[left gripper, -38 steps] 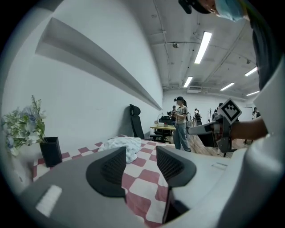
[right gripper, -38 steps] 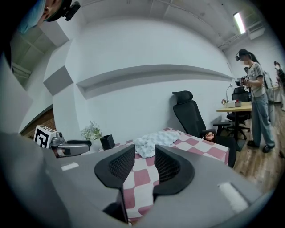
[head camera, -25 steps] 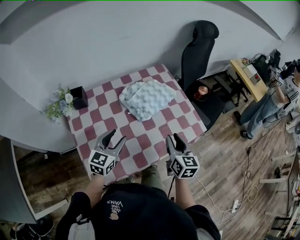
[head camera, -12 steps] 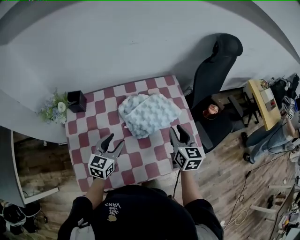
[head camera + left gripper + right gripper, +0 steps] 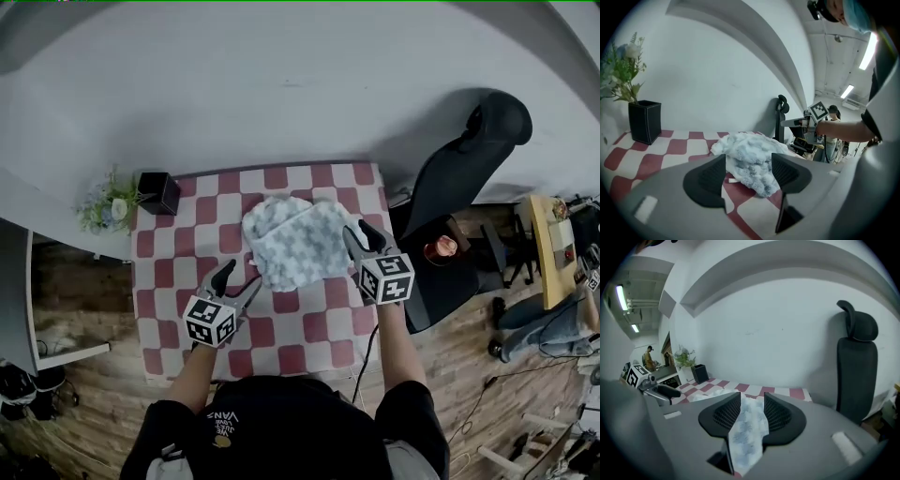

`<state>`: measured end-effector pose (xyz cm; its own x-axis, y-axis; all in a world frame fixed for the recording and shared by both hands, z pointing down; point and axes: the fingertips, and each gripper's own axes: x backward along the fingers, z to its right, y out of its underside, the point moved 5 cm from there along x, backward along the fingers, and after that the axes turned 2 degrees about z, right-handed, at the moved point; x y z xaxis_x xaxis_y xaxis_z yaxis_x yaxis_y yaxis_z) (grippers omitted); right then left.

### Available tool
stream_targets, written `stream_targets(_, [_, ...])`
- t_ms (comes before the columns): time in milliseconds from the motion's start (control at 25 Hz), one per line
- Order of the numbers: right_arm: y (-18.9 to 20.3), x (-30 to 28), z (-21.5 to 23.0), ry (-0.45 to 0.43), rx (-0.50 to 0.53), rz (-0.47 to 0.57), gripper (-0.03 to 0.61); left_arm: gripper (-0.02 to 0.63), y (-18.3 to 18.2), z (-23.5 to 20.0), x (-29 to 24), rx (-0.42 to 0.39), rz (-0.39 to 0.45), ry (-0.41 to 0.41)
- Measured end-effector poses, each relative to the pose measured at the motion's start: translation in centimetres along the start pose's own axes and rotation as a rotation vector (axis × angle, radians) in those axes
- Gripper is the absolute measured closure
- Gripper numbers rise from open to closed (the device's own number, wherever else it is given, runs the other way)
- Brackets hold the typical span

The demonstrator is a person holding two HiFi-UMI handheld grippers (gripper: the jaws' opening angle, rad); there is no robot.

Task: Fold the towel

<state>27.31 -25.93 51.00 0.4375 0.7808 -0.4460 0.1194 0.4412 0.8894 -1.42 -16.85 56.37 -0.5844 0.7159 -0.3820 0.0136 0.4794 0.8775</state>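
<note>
A pale blue fluffy towel [image 5: 298, 239] lies bunched in the middle of the red-and-white checked table [image 5: 187, 244]. My left gripper [image 5: 237, 279] hovers just short of the towel's near left corner. Its jaws are opening wide, and in the left gripper view the towel [image 5: 745, 145] lies ahead, untouched by the left gripper [image 5: 748, 159]. My right gripper [image 5: 364, 234] is at the towel's right edge. Its jaws are half apart and opening. In the right gripper view the towel [image 5: 749, 427] shows in the gap of the right gripper [image 5: 751, 397], not pinched.
A black pot [image 5: 157, 192] with flowers [image 5: 105, 206] stands at the table's far left corner. A black office chair [image 5: 469, 155] stands close to the table's right side, with a small red cup [image 5: 439, 248] on its seat. A wall runs behind the table.
Both grippers have moved forward from the table's near edge to the towel. The right one travelled farther and reached the towel's right edge. The left jaws have spread wider.
</note>
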Motion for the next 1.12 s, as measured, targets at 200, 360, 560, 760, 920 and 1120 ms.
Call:
stream_targets(200, [0.8, -5.1, 2.4, -0.081, 0.003, -0.089, 0.414, 0.324, 0.1, -0.9, -1.7, 0.046, 0.005, -0.033])
stream_targets(360, [1.5, -8.5, 4.2, -0.144, -0.02, -0.158, 0.399, 0.324, 0.2, -1.5, -2.9, 0.072, 0.002, -0.027])
stream_targets(560, [2.3, -11.6, 5.1, -0.286, -0.04, -0.25, 0.368, 0.324, 0.5, -1.5, -4.4, 0.1, -0.021, 0.006])
stream_targets(760, [4.2, -13.5, 5.7, -0.346, -0.045, -0.365, 0.359, 0.324, 1.0, -1.5, -5.5, 0.142, -0.032, 0.034])
stream_targets(920, [5.0, -13.8, 5.4, -0.36, -0.031, -0.408, 0.391, 0.325, 1.1, -1.6, -6.5, 0.143, -0.032, 0.026])
stream_targets(1120, [4.1, -12.4, 4.5, -0.343, 0.047, -0.344, 0.516, 0.333, 1.0, -1.5, -7.4, 0.141, -0.038, 0.03])
